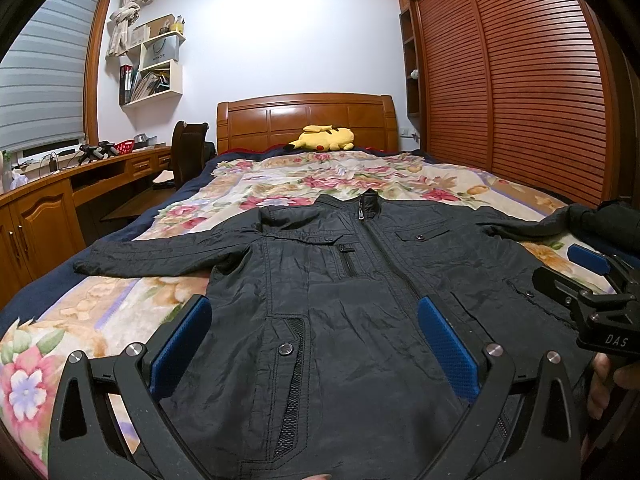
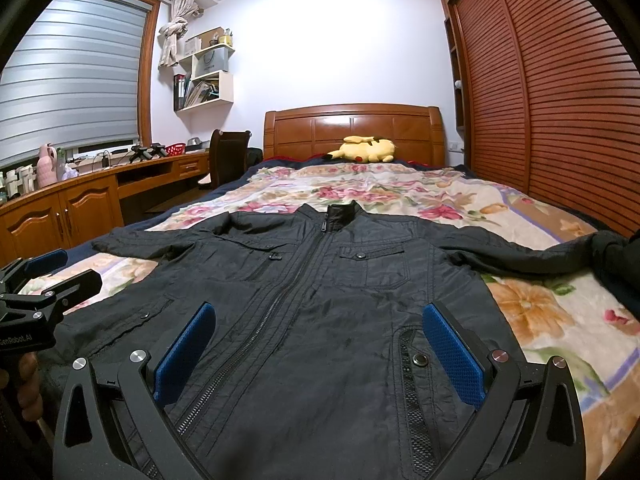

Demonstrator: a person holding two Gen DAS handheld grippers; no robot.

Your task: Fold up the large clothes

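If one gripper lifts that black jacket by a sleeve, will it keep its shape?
Probably not. The jacket lies flat and wrinkled on the bed, so it looks floppy and would likely sag. Its faint sheen suggests the fabric might slip.

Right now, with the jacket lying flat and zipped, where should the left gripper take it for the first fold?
Probably the cuff of the left-hand sleeve, coming from the bed's outer left edge. That sleeve lies straight out and flat on the floral blanket, its end free, so it can swing across the jacket. The left gripper is open.

jacket (image 1: 340, 300) is crinkly matt black cloth. headboard (image 1: 308, 120) glossy wood, blanket (image 2: 400, 188) soft and fuzzy
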